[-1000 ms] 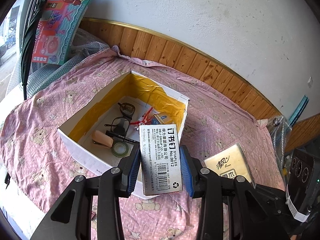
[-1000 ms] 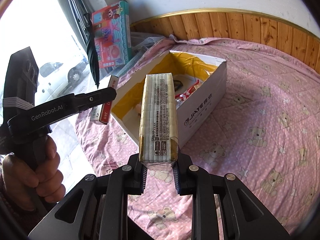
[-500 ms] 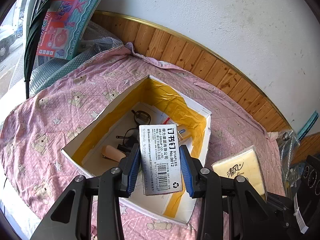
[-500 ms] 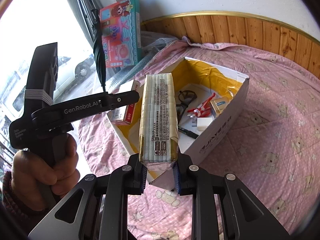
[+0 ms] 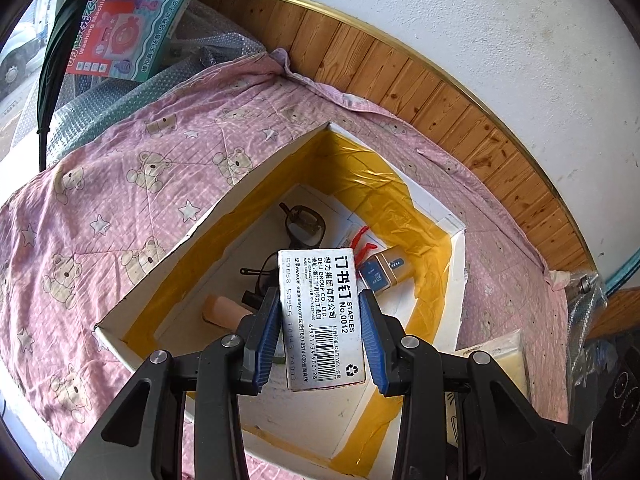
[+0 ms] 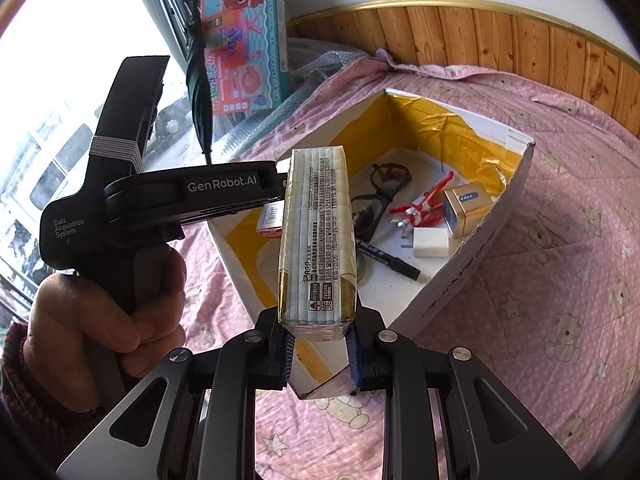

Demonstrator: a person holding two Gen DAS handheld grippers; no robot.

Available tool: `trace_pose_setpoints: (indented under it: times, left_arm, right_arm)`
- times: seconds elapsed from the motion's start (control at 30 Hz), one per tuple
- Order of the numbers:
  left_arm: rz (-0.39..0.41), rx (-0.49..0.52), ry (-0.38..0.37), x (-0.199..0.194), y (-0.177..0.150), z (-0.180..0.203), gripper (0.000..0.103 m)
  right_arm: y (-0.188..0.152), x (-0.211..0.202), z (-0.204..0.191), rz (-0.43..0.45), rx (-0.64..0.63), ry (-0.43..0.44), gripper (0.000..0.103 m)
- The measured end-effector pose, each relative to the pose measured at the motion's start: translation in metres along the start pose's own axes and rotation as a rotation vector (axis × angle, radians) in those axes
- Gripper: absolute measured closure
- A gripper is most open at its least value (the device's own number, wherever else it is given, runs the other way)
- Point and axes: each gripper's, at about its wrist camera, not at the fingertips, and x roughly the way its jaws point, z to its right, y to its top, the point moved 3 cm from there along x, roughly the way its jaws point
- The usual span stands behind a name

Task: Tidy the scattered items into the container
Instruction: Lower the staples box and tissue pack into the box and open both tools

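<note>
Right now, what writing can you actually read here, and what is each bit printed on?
"STAPLES No.0012", "DELI GROUP CO., LTD.": grey cardboard staples box in the left gripper.
"GenRobot.AI", "Data Acquisition System": that black gripper's body, seen from the right wrist.
"Washing Machine": pink-and-teal toy box.
Yellow plastic-wrapped tissue pack in the right gripper: print too small.
White cardboard container: lettering cut off.

left wrist cam: looks steeply down into white box (image 5: 456,264) from close above its near wall, wood-panelled wall at 1 o'clock | right wrist cam: sits farther back, box (image 6: 464,280) at 1 o'clock, window at 9 o'clock | shared by the 2 views: box interior, pink bedspread (image 5: 132,184), toy carton (image 6: 248,44)
</note>
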Motion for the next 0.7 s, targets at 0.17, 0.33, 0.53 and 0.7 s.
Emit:
trace_pose_setpoints:
  times: [0.17, 0.33, 0.53, 0.7]
  left_arm:
    - [-0.022, -0.003, 0.002, 0.009, -0.008, -0.004, 0.063]
    - [-0.03, 0.0, 0.029, 0.014, -0.013, -0.009, 0.063]
    - [-0.025, 0.019, 0.104, 0.018, -0.02, -0.015, 0.061]
    - [-0.02, 0.042, 0.106, 0.015, -0.025, -0.013, 0.061]
  right_arm:
    - [0.0, 0.007, 0.001, -0.016, -0.003, -0.004, 0.08]
    - [-0.001, 0.012, 0.003, -0.022, 0.006, -0.013, 0.076]
    - [-0.003, 0.013, 0.008, -0.023, 0.028, -0.019, 0.073]
    - [-0.005, 0.012, 0.006, -0.022, 0.034, -0.016, 0.073]
